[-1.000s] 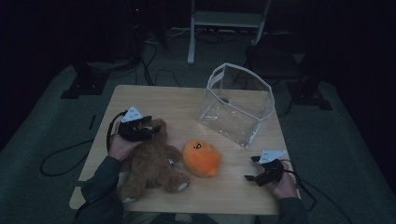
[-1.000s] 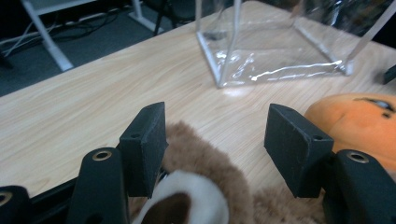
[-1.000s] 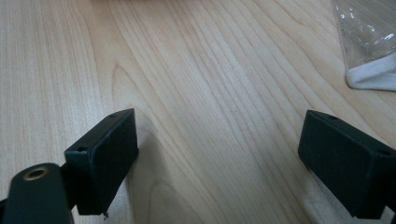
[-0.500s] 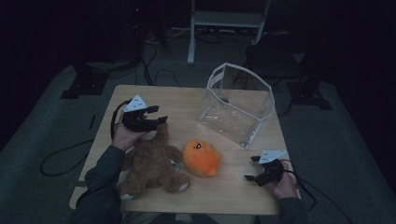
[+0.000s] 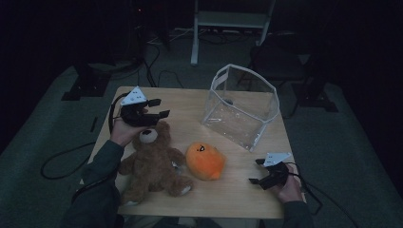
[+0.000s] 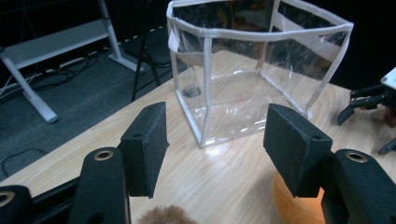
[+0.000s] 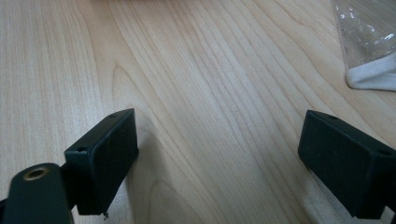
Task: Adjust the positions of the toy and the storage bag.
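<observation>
- Table: light wood, dimly lit in the high view; it bears everything listed below.
- Clear bag: a transparent, white-edged container standing open-topped at the far right part of the table. It looks empty, though reflections on its walls make this hard to confirm. In the left gripper view the bag stands directly ahead of the jaws, well apart from them.
- Teddy bear: brown, lying on its back at the near left, head toward the far side. It touches or nearly touches the orange plush.
- Orange plush: round, resting just right of the bear, near the table's middle.
- Left gripper: compared with a second ago it has risen from the bear's head and now hovers just above it. Its jaws stand apart with nothing between them, so the bear was left on the table. Judgement: no grasp was made, or one was abandoned; a fresh descent onto a toy would be needed before anything reaches the bag.
- Right gripper: unchanged in position at the near right, low over bare wood. Its own view shows the jaws spread wide and empty.
</observation>
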The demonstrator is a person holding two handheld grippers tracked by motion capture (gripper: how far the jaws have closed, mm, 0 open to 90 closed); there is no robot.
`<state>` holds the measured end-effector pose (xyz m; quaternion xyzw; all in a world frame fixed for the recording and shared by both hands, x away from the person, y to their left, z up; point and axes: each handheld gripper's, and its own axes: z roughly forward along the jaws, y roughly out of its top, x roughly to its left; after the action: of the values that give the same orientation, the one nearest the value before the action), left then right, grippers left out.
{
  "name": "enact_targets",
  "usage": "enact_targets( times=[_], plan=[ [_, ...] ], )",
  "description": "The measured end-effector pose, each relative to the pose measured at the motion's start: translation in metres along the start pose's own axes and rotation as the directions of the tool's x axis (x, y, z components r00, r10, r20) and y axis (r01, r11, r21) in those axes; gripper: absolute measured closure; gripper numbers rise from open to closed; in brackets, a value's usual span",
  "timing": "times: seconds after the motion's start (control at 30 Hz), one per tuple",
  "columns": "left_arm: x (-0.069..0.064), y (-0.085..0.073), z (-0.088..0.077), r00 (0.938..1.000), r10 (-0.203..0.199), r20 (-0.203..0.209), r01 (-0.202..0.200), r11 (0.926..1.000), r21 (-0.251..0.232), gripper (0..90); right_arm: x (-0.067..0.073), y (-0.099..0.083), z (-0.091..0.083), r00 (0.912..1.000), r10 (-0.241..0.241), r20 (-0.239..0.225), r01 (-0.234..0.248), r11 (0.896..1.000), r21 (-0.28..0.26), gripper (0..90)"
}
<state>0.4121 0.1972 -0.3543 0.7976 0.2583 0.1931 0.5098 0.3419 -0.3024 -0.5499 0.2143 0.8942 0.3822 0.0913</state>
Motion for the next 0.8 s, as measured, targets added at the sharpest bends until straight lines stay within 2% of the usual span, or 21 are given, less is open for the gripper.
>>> enact_targets(
  times=[0.23, 0.37, 0.53, 0.8],
  plan=[
    [0.001, 0.014, 0.013, 0.9990, 0.011, 0.043, -0.010, 0.9998, -0.016, 39.9, 0.000, 0.000, 0.000, 1.0000, 0.000, 0.000, 0.000, 1.000, 0.000, 11.5],
    [0.003, 0.019, 0.026, 0.9992, 0.011, 0.037, -0.011, 0.9999, -0.001, 39.9, 0.000, 0.000, 0.000, 1.0000, 0.000, 0.000, 0.000, 1.000, 0.000, 11.4],
    [0.000, 0.028, 0.041, 0.9986, 0.042, 0.031, -0.043, 0.9988, 0.022, 39.6, 0.000, 0.000, 0.000, 1.0000, 0.000, 0.000, 0.000, 1.000, 0.000, 11.5],
    [-0.001, 0.045, 0.067, 0.9987, 0.042, 0.030, -0.042, 0.9988, 0.024, 40.5, 0.000, 0.000, 0.000, 1.0000, 0.001, 0.000, -0.001, 1.000, 0.000, 11.4]
  ],
)
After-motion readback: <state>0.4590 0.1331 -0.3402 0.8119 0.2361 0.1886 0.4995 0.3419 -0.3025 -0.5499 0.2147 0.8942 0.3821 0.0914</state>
